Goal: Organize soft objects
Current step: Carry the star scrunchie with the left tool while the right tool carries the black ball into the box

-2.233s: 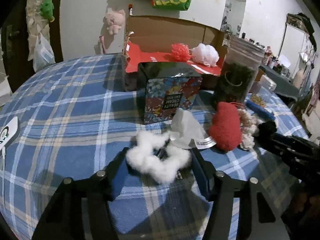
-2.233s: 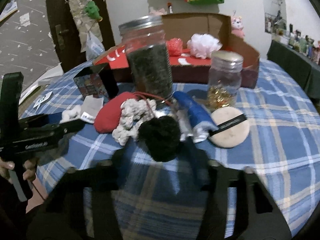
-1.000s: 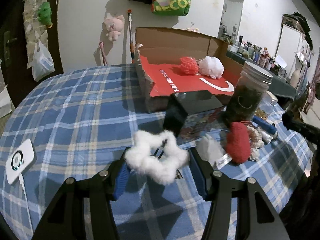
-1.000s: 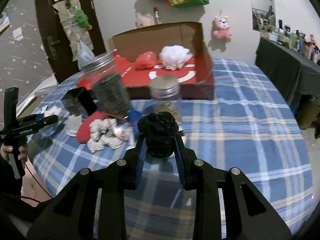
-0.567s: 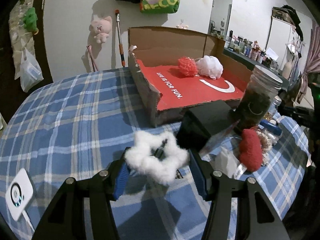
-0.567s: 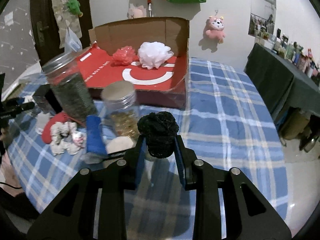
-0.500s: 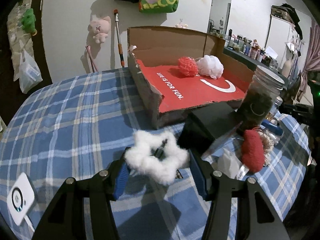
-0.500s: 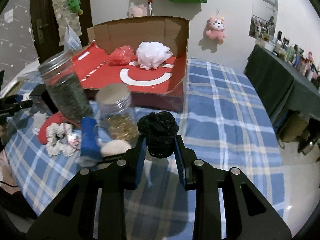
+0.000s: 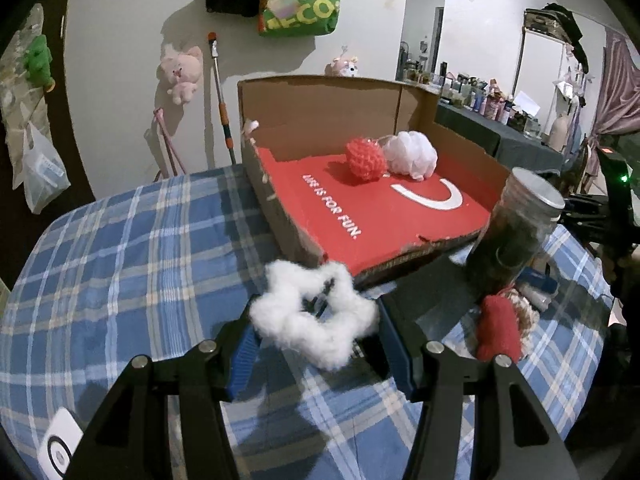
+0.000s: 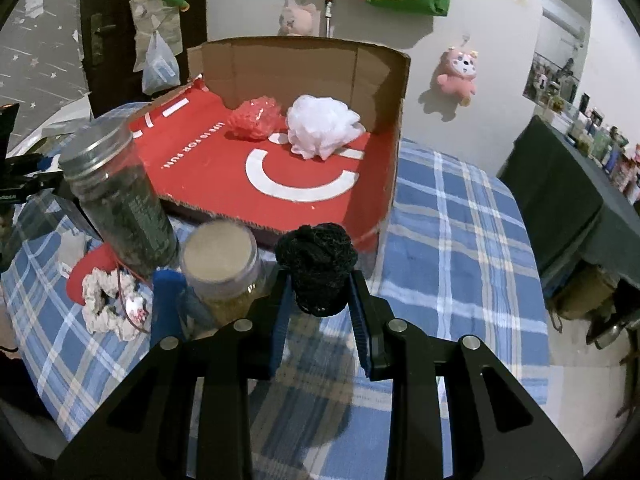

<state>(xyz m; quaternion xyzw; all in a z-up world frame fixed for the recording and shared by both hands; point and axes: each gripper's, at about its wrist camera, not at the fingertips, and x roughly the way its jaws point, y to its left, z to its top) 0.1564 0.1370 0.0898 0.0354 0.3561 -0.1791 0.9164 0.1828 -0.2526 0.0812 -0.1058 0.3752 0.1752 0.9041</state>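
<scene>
Each camera sat behind its gripper, looking forward and down over the counter point(image 9: 120, 248) from close by. The left view faced the box point(image 9: 372, 216) from its left corner, the right view from its front. Both shared the box and the jar point(image 10: 120, 200)

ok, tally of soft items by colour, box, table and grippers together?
White: 2, the puff in the box and the fluffy scrunchie in the left gripper.
Red: 2, the puff in the box and the red pad on the table.
Black: 1, the ball in the right gripper.
Cream: 1, the scrunchie on the table.
Total: 6.
</scene>
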